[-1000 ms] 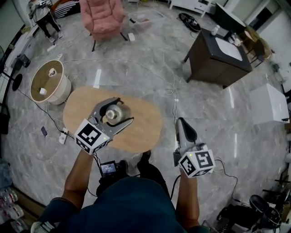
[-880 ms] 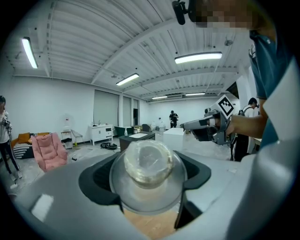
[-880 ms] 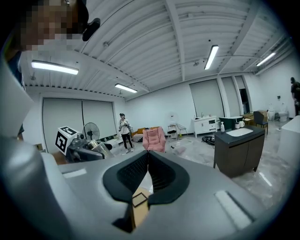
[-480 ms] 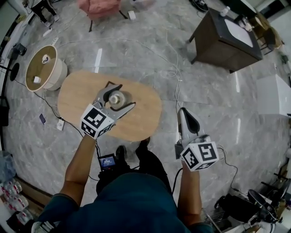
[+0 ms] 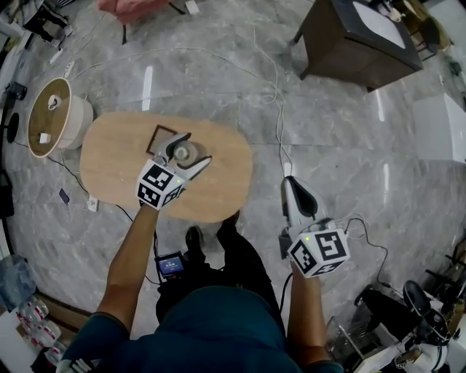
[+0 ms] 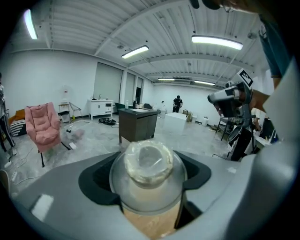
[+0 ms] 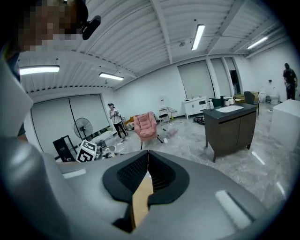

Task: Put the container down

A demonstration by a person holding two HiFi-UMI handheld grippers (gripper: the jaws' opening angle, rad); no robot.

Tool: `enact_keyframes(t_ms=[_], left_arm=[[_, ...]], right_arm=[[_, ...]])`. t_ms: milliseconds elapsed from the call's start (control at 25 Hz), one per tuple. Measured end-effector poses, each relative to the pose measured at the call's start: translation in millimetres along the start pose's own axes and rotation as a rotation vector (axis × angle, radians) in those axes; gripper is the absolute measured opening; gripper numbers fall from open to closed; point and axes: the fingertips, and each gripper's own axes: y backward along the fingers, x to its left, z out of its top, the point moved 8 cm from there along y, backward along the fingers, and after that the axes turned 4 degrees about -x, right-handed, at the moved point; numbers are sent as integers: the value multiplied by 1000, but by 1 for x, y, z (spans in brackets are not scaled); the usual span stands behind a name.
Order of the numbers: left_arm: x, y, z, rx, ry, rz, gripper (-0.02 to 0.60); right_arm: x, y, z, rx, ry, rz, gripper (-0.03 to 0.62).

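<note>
In the head view my left gripper (image 5: 194,148) is shut on a clear round container (image 5: 184,153) with a pale wrapped top, held over the middle of the oval wooden table (image 5: 109,171). A dark square outline (image 5: 162,138) lies on the tabletop just left of it. In the left gripper view the container (image 6: 147,187) fills the gap, with the black pads (image 6: 101,180) against its sides. My right gripper (image 5: 295,195) hangs off the table's right end, over the floor. Its jaws (image 7: 147,157) are shut with nothing between them.
A round tan drum-like stand (image 5: 49,120) stands left of the table. A dark cabinet (image 5: 360,36) is at the back right and a pink chair (image 5: 135,6) at the back. Cables (image 5: 277,95) trail over the marble floor. A small screen device (image 5: 173,266) sits by the person's feet.
The left gripper has carried the container further over the table and it looks smaller, lower. The dark square outline has come into view beside it. The right gripper has barely moved.
</note>
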Motion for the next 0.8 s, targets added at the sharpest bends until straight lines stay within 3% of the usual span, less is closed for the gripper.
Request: enact_keyframes(t_ms=[800], left_arm=[[37,-127,-171,245,136,30,336]], right_arm=[[-54,-26,-85,162,-110,-30,11]])
